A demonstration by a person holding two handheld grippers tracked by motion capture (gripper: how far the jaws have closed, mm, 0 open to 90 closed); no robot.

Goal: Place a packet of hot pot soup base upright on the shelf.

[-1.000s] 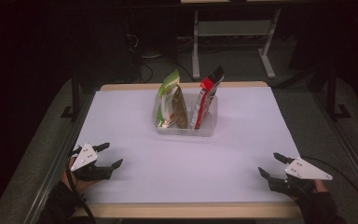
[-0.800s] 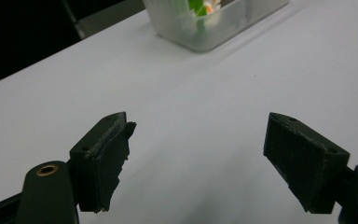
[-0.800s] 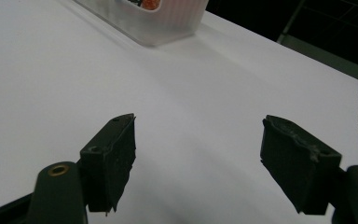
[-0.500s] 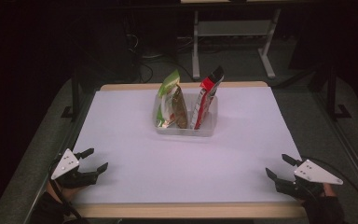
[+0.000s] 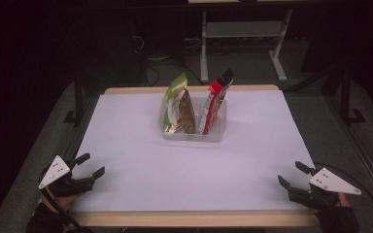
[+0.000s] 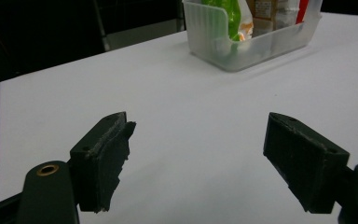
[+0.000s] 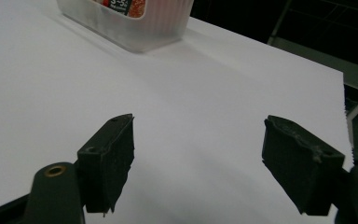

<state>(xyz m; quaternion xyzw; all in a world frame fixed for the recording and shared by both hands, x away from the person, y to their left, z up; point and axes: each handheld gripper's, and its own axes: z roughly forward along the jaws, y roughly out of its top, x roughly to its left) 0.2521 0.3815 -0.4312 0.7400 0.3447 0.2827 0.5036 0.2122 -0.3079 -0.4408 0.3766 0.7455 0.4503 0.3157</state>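
Clear bin (image 5: 193,130) with upright snack packets (image 5: 179,104) sits far-centre; wide bare table (image 5: 194,174) lies before it. Left gripper (image 5: 88,166) and right gripper (image 5: 291,174), at the near corners, gape wide, empty, the right's jaws having just been opening. Packet print unreadable.

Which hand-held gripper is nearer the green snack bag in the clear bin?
Left, slightly. The left hand-held gripper sits at the table's near left corner; the right hand-held gripper at the near right corner. The green snack bag stands on the left side of the clear bin.
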